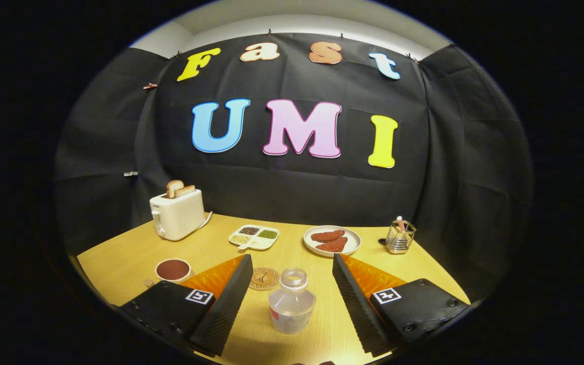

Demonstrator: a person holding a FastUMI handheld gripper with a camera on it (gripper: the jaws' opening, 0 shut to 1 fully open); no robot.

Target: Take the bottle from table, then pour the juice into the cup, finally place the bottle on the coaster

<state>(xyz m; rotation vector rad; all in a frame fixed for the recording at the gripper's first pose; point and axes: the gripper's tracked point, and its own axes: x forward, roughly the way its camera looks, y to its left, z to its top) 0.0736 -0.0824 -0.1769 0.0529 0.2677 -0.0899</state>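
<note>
Because the bottle stands uncapped and looks light, clear plastic with little or nothing visible inside, the likeliest trouble is tipping it: if one finger reaches it before the other as the gripper closes, the bottle could slide or topple on the table. A grip taken high at the narrow neck might also let it swing during the pour, while a hard squeeze on the soft body could buckle it. The cup sits beyond the left finger, already dark inside, so a hasty tilt on the way over could spill short of it. The coaster lies just behind the bottle, close enough that a forward push could shove the bottle onto it too soon.

The jaws stand wide apart, touching nothing. The bottle stands upright between the two fingers, roughly centred, with clear gaps on both sides. Whether the fingertips reach past it or stop level with it I cannot tell from this warped view.
</note>
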